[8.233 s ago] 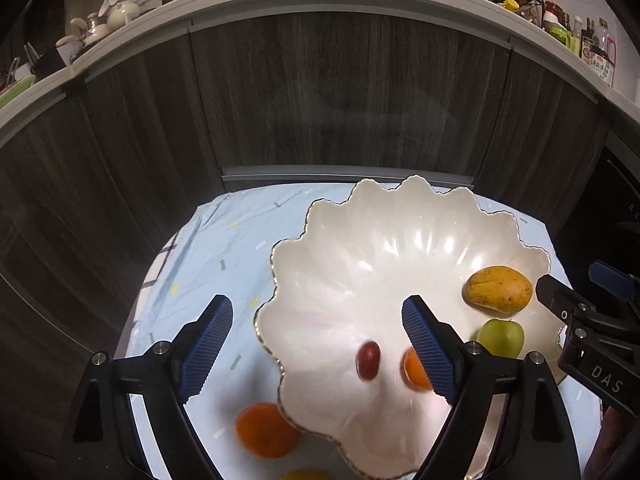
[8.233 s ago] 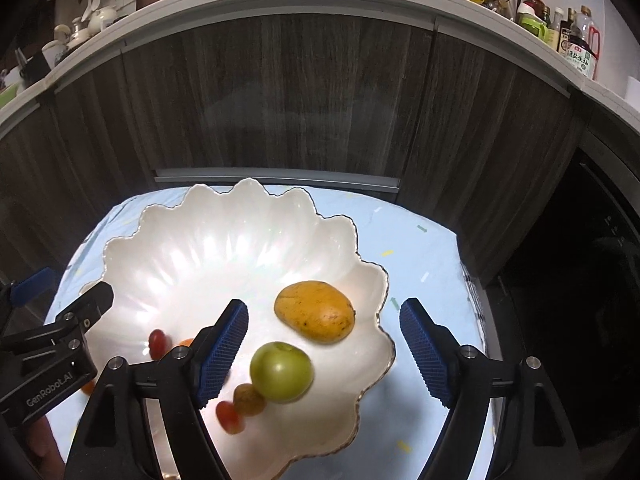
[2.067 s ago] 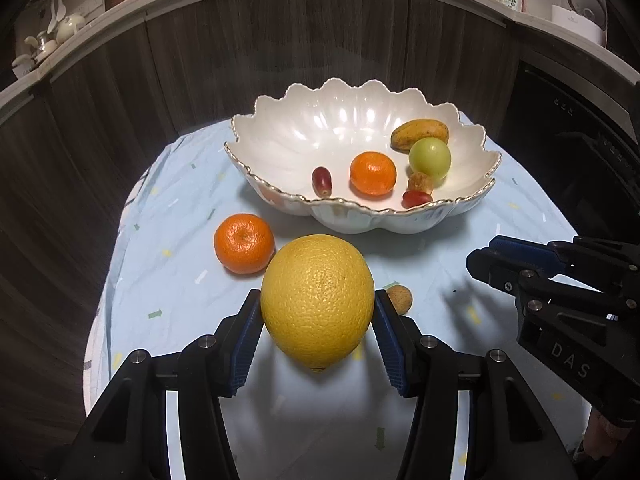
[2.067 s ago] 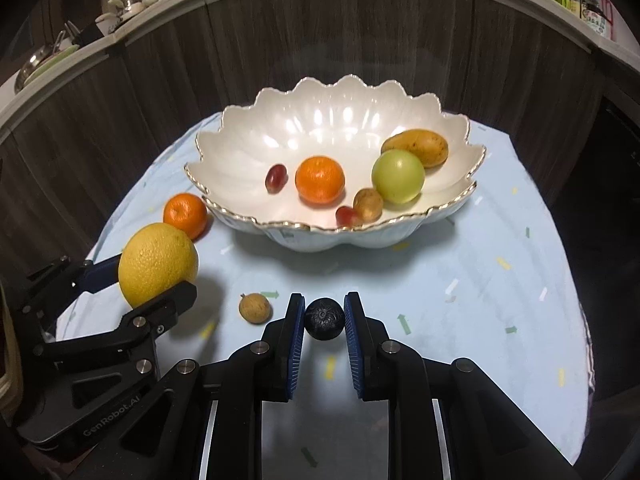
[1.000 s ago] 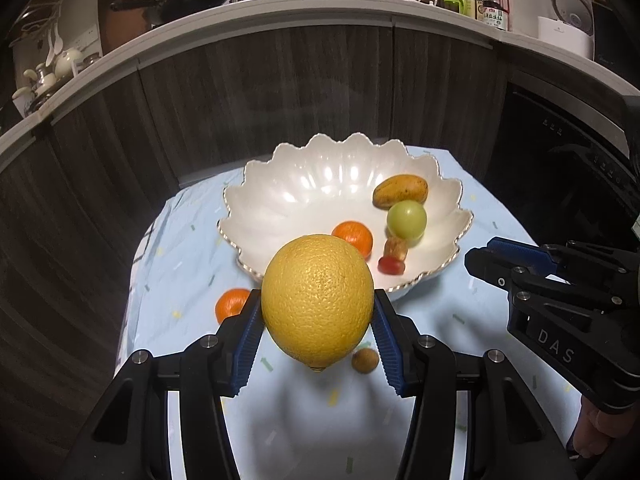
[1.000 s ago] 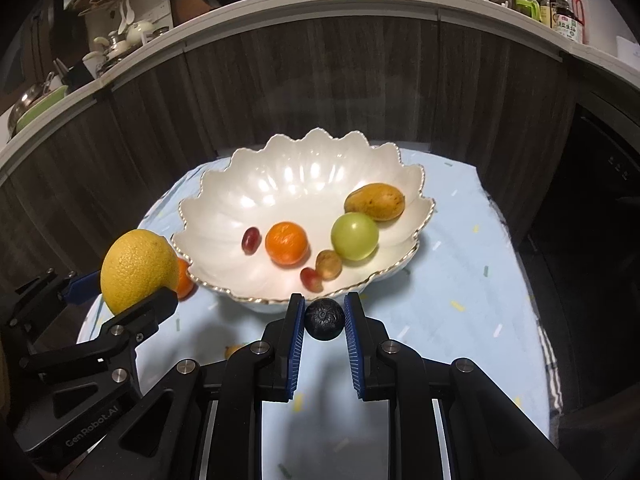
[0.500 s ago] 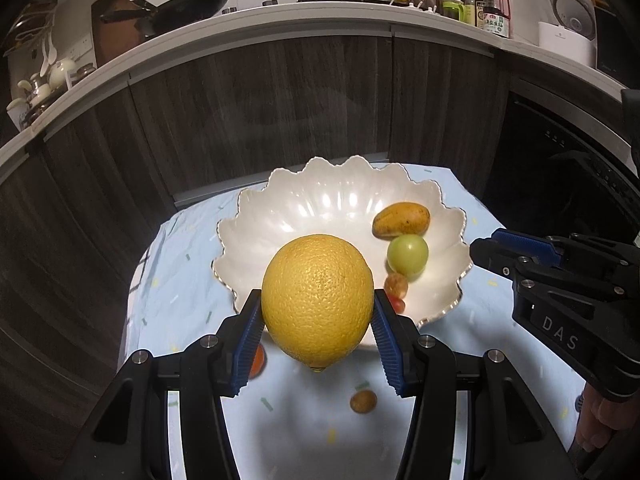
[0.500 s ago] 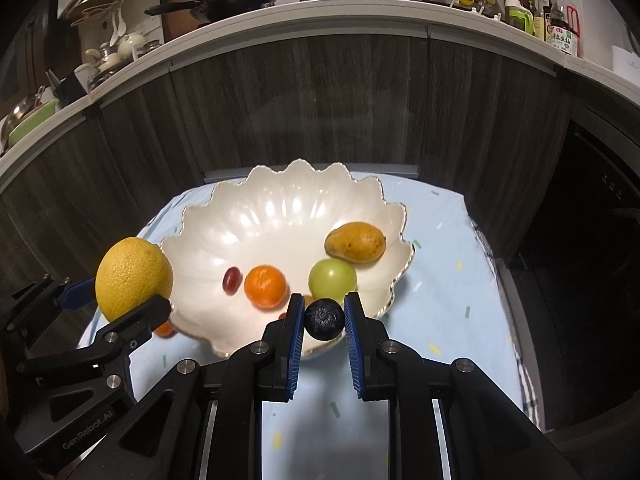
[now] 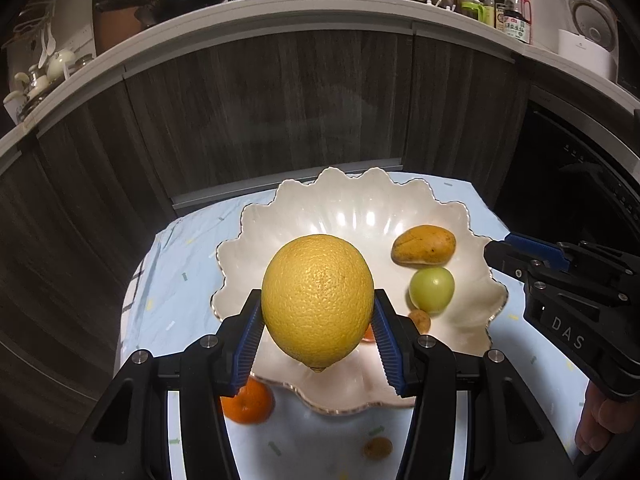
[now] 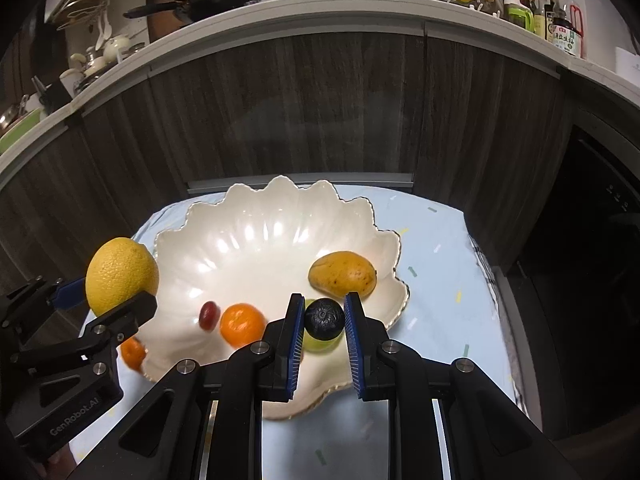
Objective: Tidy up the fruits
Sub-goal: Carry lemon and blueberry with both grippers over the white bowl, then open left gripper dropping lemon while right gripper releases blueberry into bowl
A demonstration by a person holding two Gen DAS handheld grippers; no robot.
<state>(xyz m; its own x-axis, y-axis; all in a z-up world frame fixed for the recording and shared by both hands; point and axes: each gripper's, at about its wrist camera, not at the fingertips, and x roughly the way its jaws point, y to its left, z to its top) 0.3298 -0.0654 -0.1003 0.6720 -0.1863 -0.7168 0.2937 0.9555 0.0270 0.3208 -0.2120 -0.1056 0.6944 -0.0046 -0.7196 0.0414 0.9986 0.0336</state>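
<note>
Grippers (image 9: 318,322) (image 10: 322,334) angled down over bowl (image 10: 256,220)

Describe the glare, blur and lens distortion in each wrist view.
Left wrist view: fisheye bends the countertop into an arc; bright glare streaks the scalloped bowl; the held yellow citrus is sharp, the tangerine on the cloth smeared.
Right wrist view: same bowing and bowl glare; the red grape and the bowl's tangerine blur; the held dark berry stays crisp.
</note>
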